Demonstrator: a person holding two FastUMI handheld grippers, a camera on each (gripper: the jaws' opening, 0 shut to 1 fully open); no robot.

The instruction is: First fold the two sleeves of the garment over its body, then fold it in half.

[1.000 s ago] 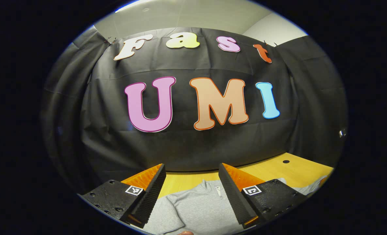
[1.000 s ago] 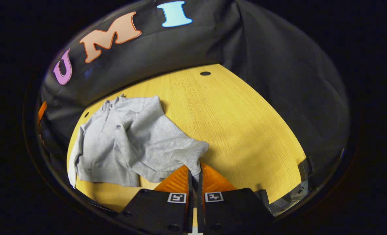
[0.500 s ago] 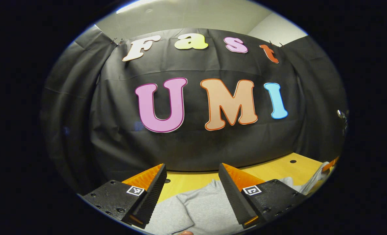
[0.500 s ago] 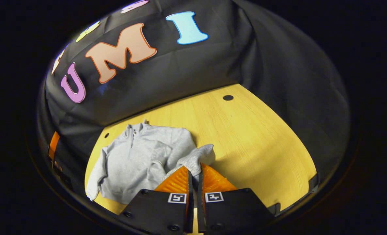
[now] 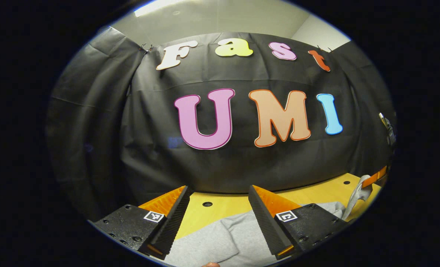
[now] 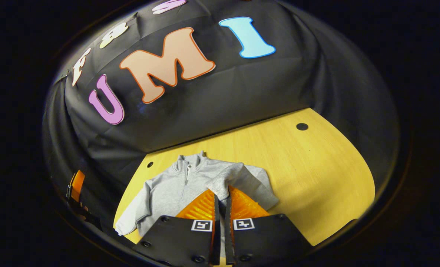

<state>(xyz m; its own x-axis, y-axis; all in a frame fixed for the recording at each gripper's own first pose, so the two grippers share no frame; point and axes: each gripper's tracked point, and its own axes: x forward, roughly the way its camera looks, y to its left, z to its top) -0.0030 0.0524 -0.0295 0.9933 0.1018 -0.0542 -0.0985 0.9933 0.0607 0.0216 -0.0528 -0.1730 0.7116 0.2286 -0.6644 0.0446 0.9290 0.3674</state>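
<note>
Change: against the frame a second ago, the right gripper (image 6: pixel 221 193) has carried the sleeve (image 6: pixel 225 176) from out over the bare table onto the garment's body; the left gripper view has swung, so the garment sits lower right.
Right gripper: fingers pressed together on the sleeve cuff, cloth pinched between them.
Left gripper (image 5: pixel 218 207): fingers wide apart, nothing between them, hovering above the cloth.
Garment (image 6: pixel 182 183): grey zip-neck pullover, flat on the table, collar toward 12 o'clock, the other sleeve trailing to 8 o'clock.
Table (image 6: pixel 316 167): yellow wood with small dark holes.
Room: black cloth wall (image 5: pixel 93 129) behind, pale ceiling (image 5: pixel 212 16) above.
</note>
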